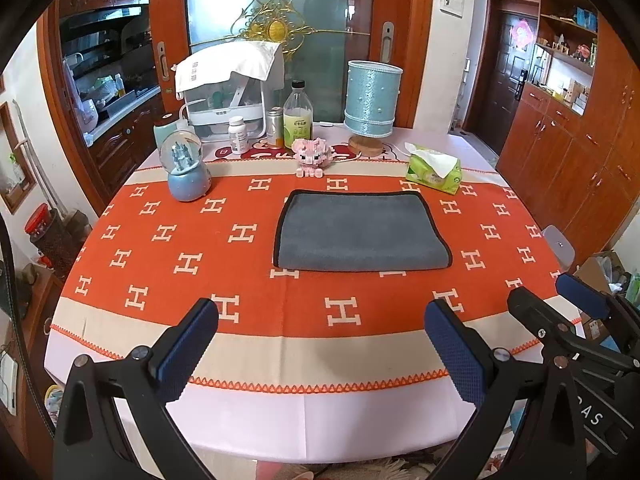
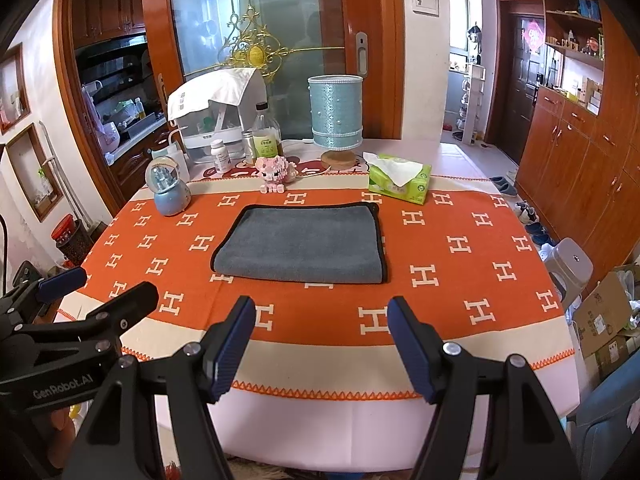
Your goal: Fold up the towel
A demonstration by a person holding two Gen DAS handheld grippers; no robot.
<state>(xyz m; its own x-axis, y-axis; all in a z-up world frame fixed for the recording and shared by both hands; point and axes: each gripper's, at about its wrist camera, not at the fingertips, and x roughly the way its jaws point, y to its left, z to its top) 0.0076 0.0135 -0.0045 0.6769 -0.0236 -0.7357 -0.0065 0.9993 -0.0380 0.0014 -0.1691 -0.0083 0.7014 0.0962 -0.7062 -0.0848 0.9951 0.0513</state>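
Observation:
A grey towel (image 1: 362, 232) with black trim lies folded flat on the orange patterned tablecloth (image 1: 180, 240), toward the middle of the table. It also shows in the right wrist view (image 2: 304, 244). My left gripper (image 1: 320, 344) is open and empty, held above the near table edge, well short of the towel. My right gripper (image 2: 322, 344) is open and empty too, above the near edge, to the right of the left one. The right gripper also shows in the left wrist view (image 1: 560, 300), and the left gripper shows in the right wrist view (image 2: 100, 288).
Behind the towel stand a pink toy pig (image 1: 312, 154), a snow globe (image 1: 186, 168), a green tissue pack (image 1: 434, 170), a blue lamp (image 1: 372, 100), bottles (image 1: 298, 118) and a white appliance (image 1: 228, 92). Wooden cabinets (image 1: 580, 140) line the right side.

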